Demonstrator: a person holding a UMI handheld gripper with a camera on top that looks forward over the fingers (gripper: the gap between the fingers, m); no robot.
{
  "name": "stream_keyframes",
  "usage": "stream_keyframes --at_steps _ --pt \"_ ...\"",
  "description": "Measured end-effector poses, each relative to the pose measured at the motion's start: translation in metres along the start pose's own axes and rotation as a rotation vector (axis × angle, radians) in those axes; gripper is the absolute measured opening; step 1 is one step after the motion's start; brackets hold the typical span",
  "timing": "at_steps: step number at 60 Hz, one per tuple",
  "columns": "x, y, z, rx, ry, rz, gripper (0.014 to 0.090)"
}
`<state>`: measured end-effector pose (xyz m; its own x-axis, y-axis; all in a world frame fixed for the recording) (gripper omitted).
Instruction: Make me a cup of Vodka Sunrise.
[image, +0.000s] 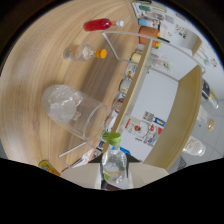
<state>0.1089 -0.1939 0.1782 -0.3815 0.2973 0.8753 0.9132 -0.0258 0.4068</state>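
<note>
A clear bottle with a green cap (113, 161) sits between my pale fingers (84, 176), and my gripper (114, 175) is shut on it. The bottle lies sideways relative to the wooden table (45, 55), its cap pointing just past the rim of a clear glass (75, 112) holding ice cubes. The glass stands on the table just ahead of the fingers. Beyond it are a clear bottle with an orange cap (82, 52) and, farther off, a red bottle with a white cap (100, 24). The lower part of my fingers is hidden.
A white wire frame (117, 42) stands at the table's far edge. Past it runs a wooden shelf unit (142, 70) lined with small bottles and jars. A white cabinet with stickers (150, 120) and a pale floor lie beyond the table.
</note>
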Motion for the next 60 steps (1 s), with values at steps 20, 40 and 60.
stream_keyframes --at_steps 20,40,60 --pt "0.071 0.017 -0.024 0.214 0.061 1.062 0.0358" --pt "0.006 0.023 0.001 0.288 -0.093 1.871 0.0356" --pt "-0.105 -0.007 0.038 0.11 -0.285 2.029 0.0356"
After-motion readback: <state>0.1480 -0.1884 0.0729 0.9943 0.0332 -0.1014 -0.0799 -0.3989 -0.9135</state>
